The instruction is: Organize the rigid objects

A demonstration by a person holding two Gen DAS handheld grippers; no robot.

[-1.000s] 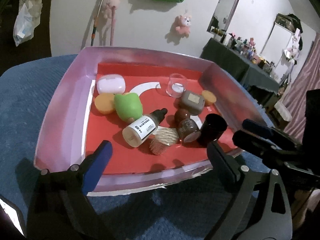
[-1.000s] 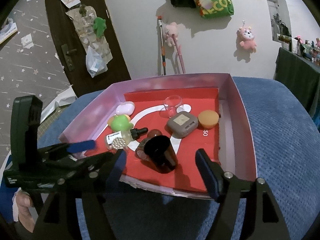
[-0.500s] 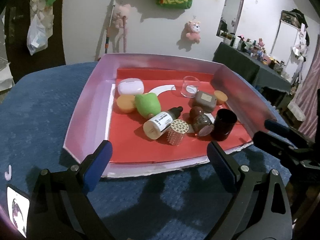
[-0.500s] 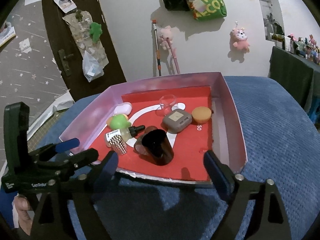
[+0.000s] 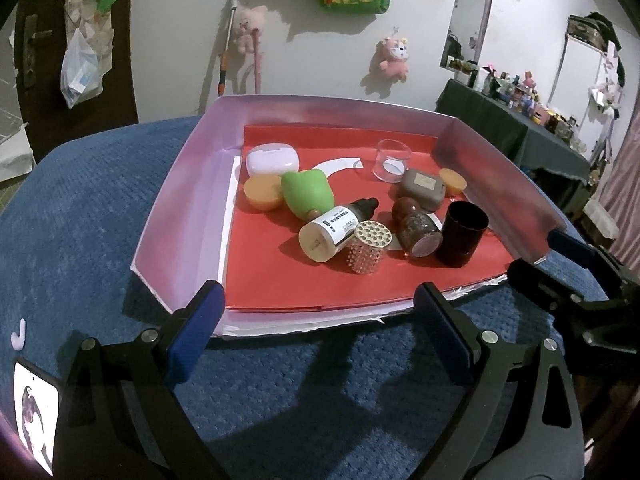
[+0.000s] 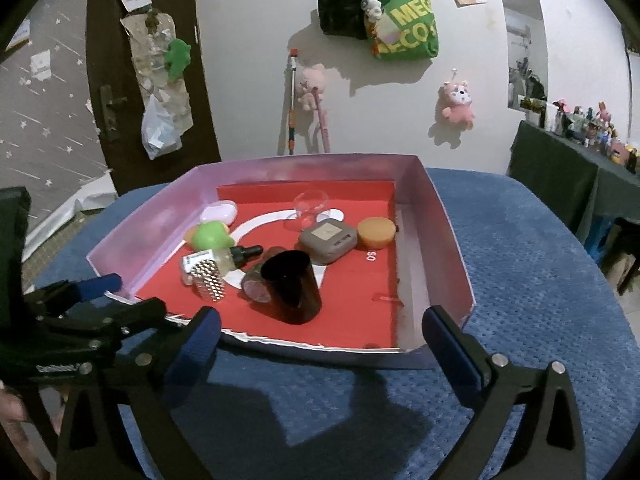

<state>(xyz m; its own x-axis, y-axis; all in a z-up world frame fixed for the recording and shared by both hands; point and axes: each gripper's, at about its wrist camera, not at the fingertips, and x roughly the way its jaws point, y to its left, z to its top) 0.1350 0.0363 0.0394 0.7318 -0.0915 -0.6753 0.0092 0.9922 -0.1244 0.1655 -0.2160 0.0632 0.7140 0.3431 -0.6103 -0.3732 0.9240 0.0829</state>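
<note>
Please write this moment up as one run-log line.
left tongs: open, empty | right tongs: opening, empty | both short of tray | black cup upright in tray | dropper bottle lying down

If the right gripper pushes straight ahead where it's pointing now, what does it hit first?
Probably the black cup, just past the tray's torn near edge; the right gripper is opening, nothing between its fingers. Depth is uncertain.

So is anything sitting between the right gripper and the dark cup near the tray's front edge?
Nothing visible. The right gripper, jaws opening and empty, hovers over the blue cloth just outside the tray. Only the tray's low torn front edge lies between it and the dark cup. The glitter jar lies against the cup's left side.
</note>
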